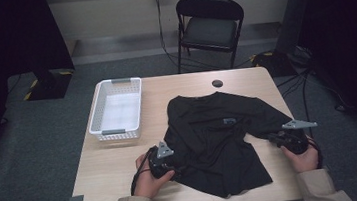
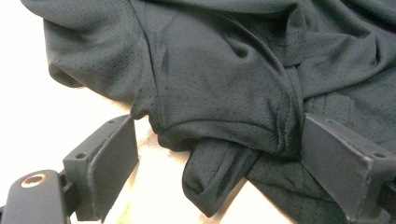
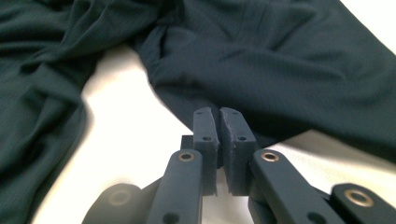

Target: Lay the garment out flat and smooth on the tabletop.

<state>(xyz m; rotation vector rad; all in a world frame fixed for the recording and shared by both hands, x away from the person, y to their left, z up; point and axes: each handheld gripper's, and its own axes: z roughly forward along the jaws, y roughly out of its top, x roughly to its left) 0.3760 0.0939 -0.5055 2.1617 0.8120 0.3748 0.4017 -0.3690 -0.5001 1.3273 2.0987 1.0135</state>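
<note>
Two tools work a black shirt [image 1: 215, 137] on the counter [image 1: 104, 173]: left tool [image 2: 219, 154] apart around a sleeve fold, right tool [image 3: 219, 126] clamped together at the other sleeve's edge, where thin fabric may slip free.

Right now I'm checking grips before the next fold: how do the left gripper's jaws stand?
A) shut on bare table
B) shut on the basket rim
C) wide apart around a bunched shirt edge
C: the left gripper stands wide open, with the black shirt bunched between its jaws.
</note>
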